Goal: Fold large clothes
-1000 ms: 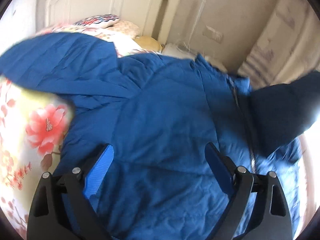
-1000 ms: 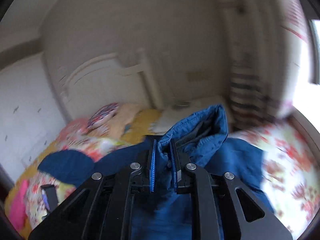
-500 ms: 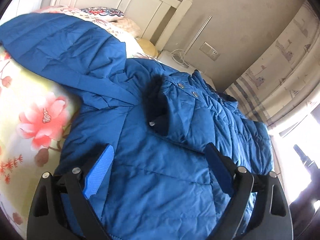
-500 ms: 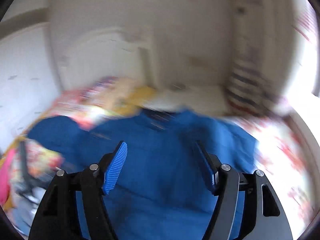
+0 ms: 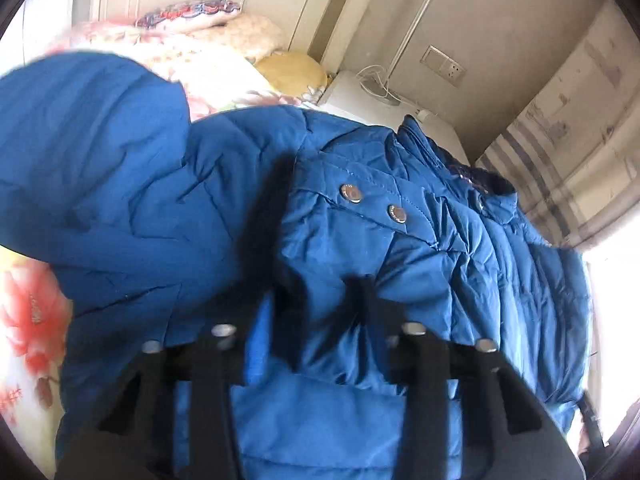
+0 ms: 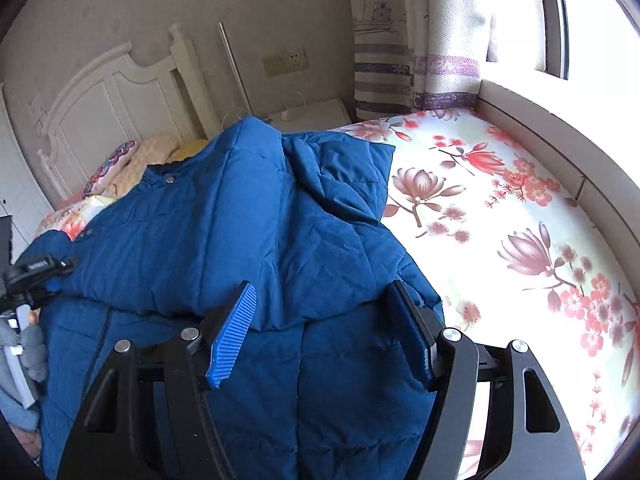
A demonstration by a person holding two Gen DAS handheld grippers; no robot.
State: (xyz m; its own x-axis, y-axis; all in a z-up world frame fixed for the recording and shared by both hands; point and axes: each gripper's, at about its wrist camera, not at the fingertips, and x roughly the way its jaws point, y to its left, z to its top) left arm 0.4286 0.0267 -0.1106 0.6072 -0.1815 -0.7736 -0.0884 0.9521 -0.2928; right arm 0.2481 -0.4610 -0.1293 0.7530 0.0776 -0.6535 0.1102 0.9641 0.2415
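While the blue padded jacket (image 6: pixel 248 216) lies spread on the floral bed sheet (image 6: pixel 500 216), both grippers hover at its lower part.

Writing on a black clip at the right wrist view's left edge is too small to read. The left gripper (image 5: pixel 316 300) is blurred; its jaws have just been closing to a narrow gap with a fold of jacket between them. The right gripper (image 6: pixel 324 320) has just been opening; its jaws stand wide above the fabric, gripping nothing.

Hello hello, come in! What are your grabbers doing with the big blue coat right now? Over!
Left hand-held gripper just closing on blue coat fabric. Right hand-held gripper open above coat. Coat on floral bed, sleeve folded over. Nothing blocking.
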